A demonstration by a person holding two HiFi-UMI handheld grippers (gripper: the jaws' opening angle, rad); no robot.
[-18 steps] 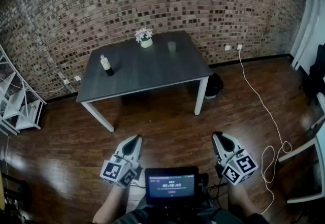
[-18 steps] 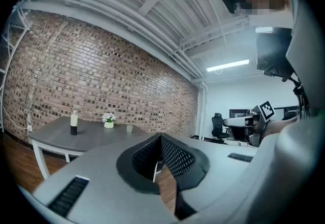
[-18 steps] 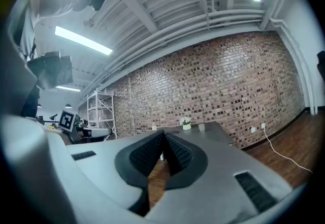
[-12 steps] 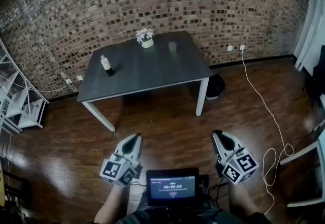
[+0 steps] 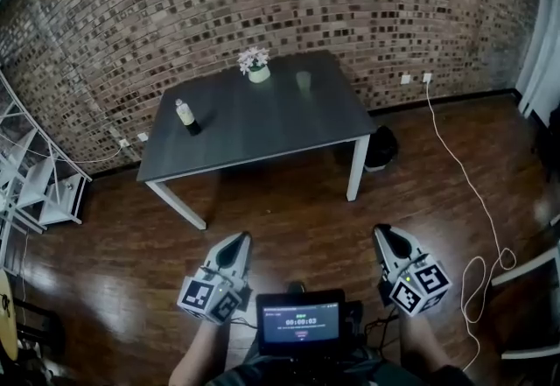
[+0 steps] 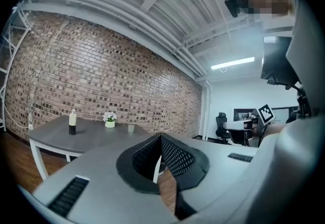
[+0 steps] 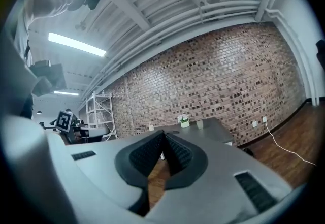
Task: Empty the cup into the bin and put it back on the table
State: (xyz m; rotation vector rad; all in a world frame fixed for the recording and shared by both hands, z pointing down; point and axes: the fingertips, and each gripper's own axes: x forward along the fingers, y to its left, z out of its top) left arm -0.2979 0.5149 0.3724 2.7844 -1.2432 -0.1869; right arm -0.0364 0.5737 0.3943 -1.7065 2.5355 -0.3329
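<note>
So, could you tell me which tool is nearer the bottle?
Left: the left tool sits nearly straight before the bottle; the right tool is farther off sideways.

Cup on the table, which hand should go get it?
Probably the right gripper. The cup stands on the right half of the table, with the flower pot close on its left, and the dark bin-like thing sits on the floor at that end. The left gripper is just as far back.

You can't tell what your cup on the table holds; it is too small. The dark bin sits partly hidden behind a table leg, and the white rack is cut off by the head view's left edge.
</note>
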